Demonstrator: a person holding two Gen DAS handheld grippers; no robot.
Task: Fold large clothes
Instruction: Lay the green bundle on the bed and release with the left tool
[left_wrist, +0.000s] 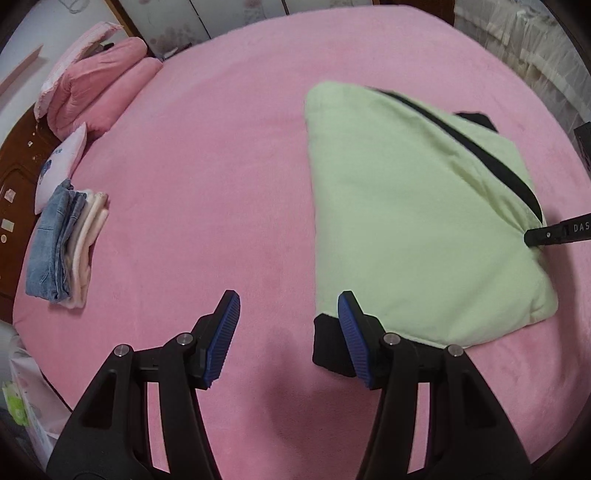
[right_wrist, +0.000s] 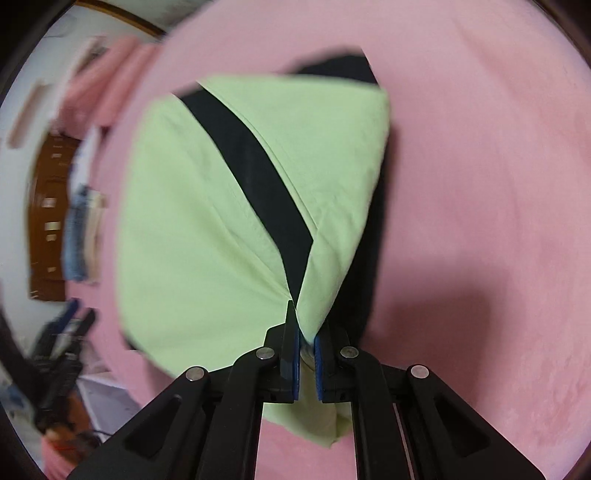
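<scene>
Both wrist cams look steeply down at pink bed (left_wrist: 221, 166), close, sharing green garment (left_wrist: 406, 221)

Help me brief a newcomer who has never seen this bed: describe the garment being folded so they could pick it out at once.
Start from the pink bed cover. The folded pile of clothes lies at one edge near the pillows; the garment lies alone, away from that pile, pinched by the right gripper. It is the only pale green piece, crossed by a black stripe.
</scene>
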